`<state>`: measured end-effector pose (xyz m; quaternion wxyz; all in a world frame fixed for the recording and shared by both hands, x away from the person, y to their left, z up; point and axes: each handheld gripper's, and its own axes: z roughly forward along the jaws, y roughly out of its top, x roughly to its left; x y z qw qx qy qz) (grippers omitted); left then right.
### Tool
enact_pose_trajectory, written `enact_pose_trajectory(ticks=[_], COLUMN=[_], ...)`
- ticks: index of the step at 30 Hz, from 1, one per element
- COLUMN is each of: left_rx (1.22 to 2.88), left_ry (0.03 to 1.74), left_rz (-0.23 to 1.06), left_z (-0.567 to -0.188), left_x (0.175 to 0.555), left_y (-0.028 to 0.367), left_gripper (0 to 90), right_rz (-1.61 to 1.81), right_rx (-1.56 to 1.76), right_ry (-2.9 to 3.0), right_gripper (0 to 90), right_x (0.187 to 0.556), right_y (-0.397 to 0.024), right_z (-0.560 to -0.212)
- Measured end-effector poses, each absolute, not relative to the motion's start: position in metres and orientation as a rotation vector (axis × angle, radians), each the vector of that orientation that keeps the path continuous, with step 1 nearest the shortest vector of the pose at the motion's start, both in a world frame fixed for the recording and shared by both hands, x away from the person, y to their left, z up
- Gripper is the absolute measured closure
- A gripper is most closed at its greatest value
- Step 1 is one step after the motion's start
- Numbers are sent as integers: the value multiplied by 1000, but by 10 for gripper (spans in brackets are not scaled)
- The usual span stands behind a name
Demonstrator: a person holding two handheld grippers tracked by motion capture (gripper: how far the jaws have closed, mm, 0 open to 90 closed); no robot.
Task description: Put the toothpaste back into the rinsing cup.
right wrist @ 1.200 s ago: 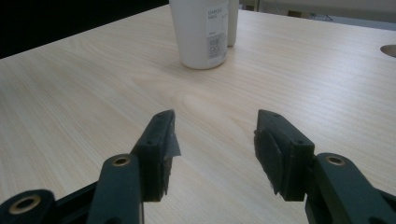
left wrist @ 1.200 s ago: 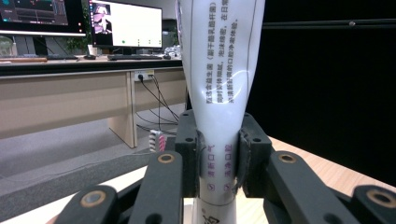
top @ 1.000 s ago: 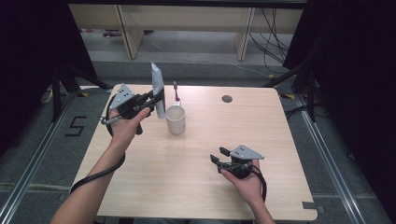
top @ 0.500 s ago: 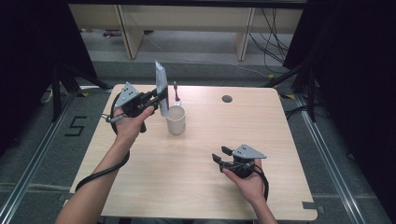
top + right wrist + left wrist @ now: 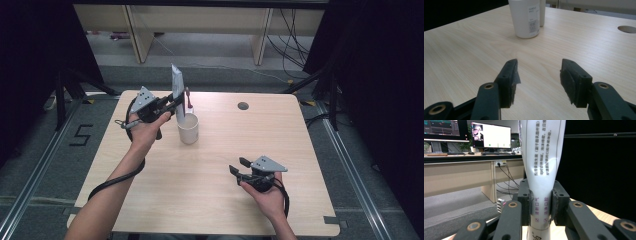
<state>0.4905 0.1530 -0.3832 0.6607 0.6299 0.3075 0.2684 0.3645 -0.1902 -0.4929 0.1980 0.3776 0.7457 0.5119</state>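
While the left gripper (image 5: 167, 106) carries the tube above the cup, these lines hold:

Tube: a white toothpaste-like tube (image 5: 541, 170) with printed text, held upright, cap end down, its lower end at or just inside the mouth of the cup; I cannot tell which.
Left jaws: pinching the tube at its narrow lower part, a pad (image 5: 532, 206) pressed on each side.
Cup: a white cup (image 5: 188, 128) stands on the desk (image 5: 210, 200) at about 10 o'clock from the desk's middle, with the tube just at 11 o'clock of it.
Right gripper: the right gripper (image 5: 537, 75) rests low at about 4 o'clock on the desk, jaws spread with nothing between them, pointing toward the cup.
Step in hand: by my reading, standing the tube in the cup.
Doing it well: keep the tube vertical, centre its lower end over the mouth, lower straight, and let go only once the cup bears it; a slanted entry could tip the light cup.
Behind the cup: a small dark-topped item (image 5: 188, 98) stands near, at 12 o'clock; its kind is unclear.
Edges: the cup sits well inside the desk's far-left part, the left edge near but not tight.
Open room: bare wood between cup and right gripper, and across the right half, apart from a round hole (image 5: 243, 106) at 1 o'clock.
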Motion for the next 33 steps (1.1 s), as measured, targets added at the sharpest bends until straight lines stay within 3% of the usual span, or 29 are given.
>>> enact_pose_trajectory(ticks=[33], left_rx=[1444], left_ry=[723], left_rz=[609], left_z=[-397], left_x=[513], left_y=[141], left_gripper=[734], right_rz=[1426], right_rx=[1070], right_ry=[2102], right_gripper=[486], right_x=[365], right_y=[-189], right_z=[-493])
